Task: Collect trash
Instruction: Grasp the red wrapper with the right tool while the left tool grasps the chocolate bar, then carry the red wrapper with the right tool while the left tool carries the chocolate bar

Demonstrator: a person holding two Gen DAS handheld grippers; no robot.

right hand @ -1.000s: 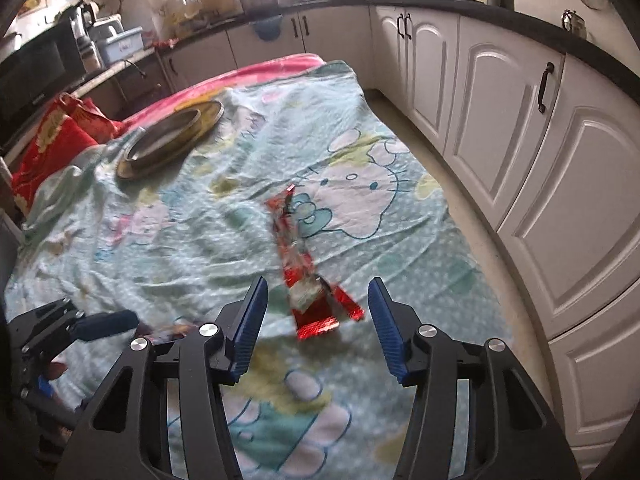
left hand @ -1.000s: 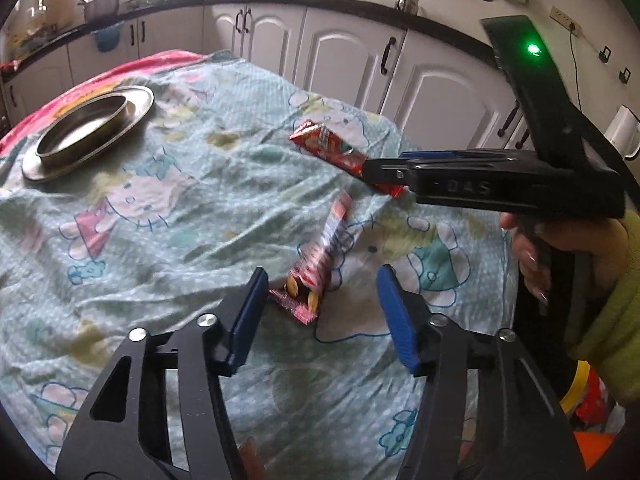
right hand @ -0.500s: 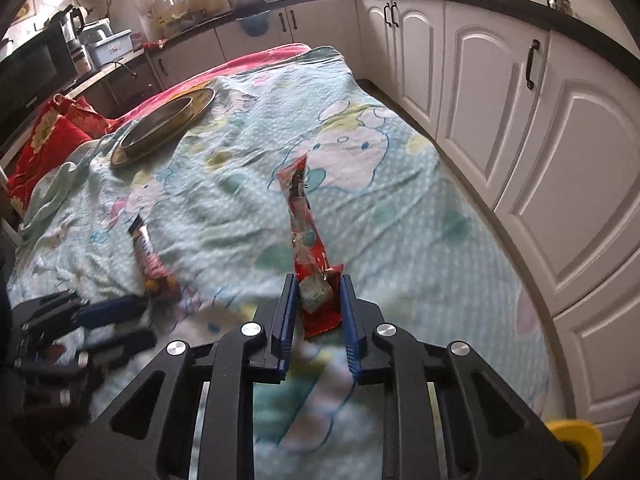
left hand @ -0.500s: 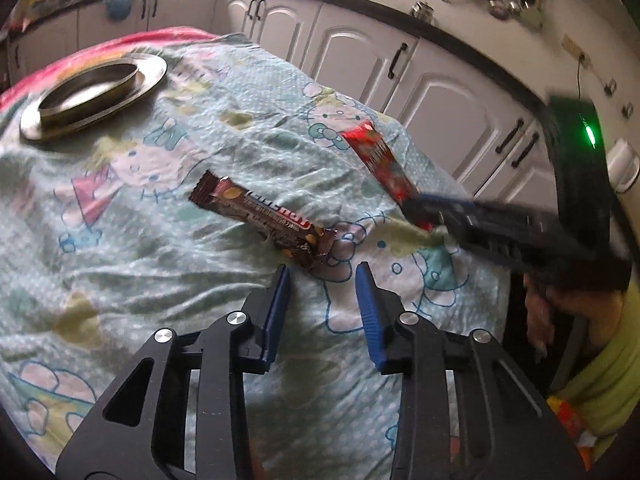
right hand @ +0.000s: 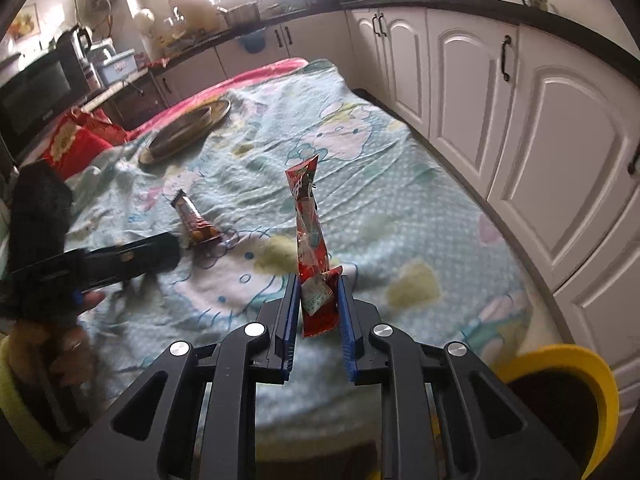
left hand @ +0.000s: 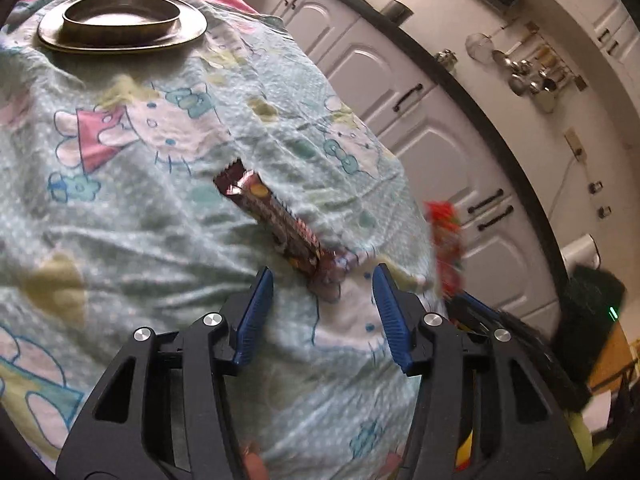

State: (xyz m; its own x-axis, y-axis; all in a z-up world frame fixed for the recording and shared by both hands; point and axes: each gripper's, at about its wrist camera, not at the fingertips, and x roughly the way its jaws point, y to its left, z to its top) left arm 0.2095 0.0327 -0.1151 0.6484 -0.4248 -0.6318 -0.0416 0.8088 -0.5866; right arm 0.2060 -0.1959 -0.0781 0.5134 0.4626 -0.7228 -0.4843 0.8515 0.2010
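A brown chocolate-bar wrapper (left hand: 272, 216) lies on the cartoon-print cloth (left hand: 140, 200); its near end sits just ahead of my open left gripper (left hand: 322, 284), between the blue pads. It also shows in the right wrist view (right hand: 194, 222). My right gripper (right hand: 318, 280) is shut on the lower end of a long red snack wrapper (right hand: 308, 232) and holds it lifted upright above the cloth. The red wrapper shows blurred at the right of the left wrist view (left hand: 444, 240).
A steel plate with a bowl (left hand: 120, 20) stands at the far end of the table. A yellow-rimmed bin (right hand: 560, 392) is below the table's near right corner. White cabinets (right hand: 520, 100) run along the right. A red cushion (right hand: 80, 140) lies at the far left.
My right gripper closed on the red wrapper and lifted it upright. My left gripper narrowed, then opened wider again, by the brown wrapper, which turned on the cloth.
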